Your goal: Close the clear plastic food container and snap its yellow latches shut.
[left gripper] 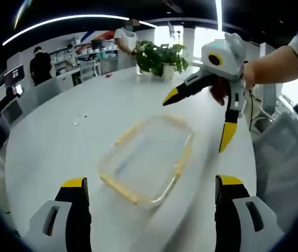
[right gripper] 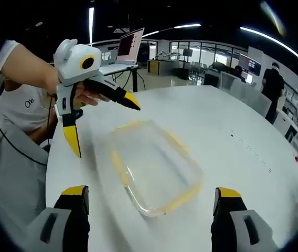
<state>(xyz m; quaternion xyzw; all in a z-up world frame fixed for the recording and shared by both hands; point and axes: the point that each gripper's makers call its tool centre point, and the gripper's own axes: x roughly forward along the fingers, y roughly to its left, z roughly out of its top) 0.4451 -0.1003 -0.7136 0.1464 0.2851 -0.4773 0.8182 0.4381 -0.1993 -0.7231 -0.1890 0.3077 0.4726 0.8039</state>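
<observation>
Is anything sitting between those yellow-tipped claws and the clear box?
Nothing visible. Bare white table lies between the container and both open grippers, left gripper and right gripper.

Open office around a large white round table [left gripper: 60,142]

A green potted plant [left gripper: 161,58] stands at its far edge; curved ceiling light strips [left gripper: 70,21], bright windows [left gripper: 201,39], an open laptop [right gripper: 129,44] beyond.

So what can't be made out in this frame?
- Container: motion-blurred in both views, so whether its yellow latches are snapped is unreadable.
- Small items on the table: too small in the left gripper view.
- Left gripper and right gripper: bases cut off by the bottom edge.
</observation>
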